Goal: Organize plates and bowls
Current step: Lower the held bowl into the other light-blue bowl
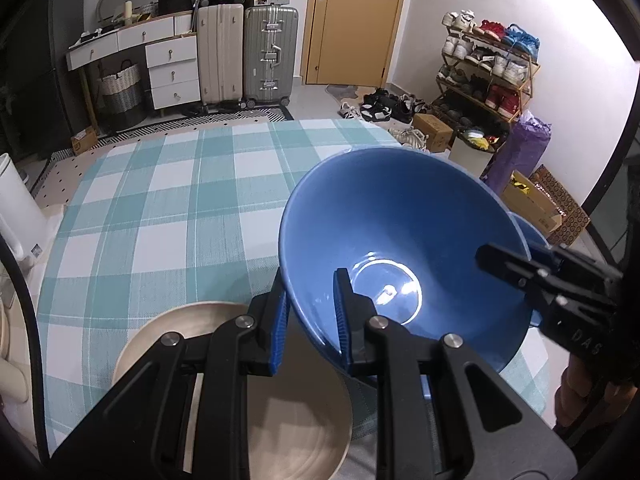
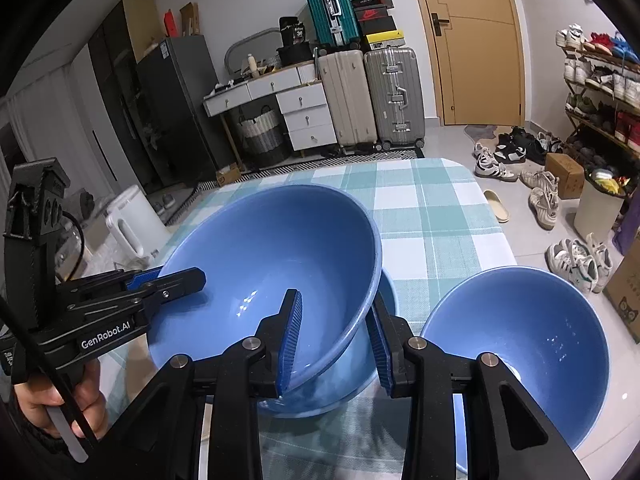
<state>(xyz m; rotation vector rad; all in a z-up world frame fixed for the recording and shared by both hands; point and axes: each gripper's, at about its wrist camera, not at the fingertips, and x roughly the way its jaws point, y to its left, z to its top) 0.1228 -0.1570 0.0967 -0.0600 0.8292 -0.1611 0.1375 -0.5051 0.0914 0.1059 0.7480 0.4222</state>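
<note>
Left wrist view: the left gripper [image 1: 312, 312] is clamped on the near rim of a big blue bowl [image 1: 404, 240] — one blue pad sits outside the wall, the other inside. The bowl is tilted, its mouth turned toward the camera. The right gripper [image 1: 516, 268] reaches in from the right and bites the bowl's far-right rim. Below and to the left, a beige plate [image 1: 160, 340] lies on the checked tablecloth [image 1: 160, 200], partly hidden behind the gripper.

Right wrist view: the right gripper [image 2: 332, 336] grasps the near rim of the same tilted bowl [image 2: 272, 264], with one pad inside the wall and one outside. That bowl sits tilted in a second blue bowl [image 2: 332, 388] underneath it, whose lower wall shows beneath it. The left gripper [image 2: 168, 280] comes in from the left and pinches the opposite rim, held by a hand [image 2: 60, 400] at the lower left. A third blue bowl [image 2: 528, 344] stands upright on the tablecloth [image 2: 440, 208] just to the right — apart from the nested pair.
</note>
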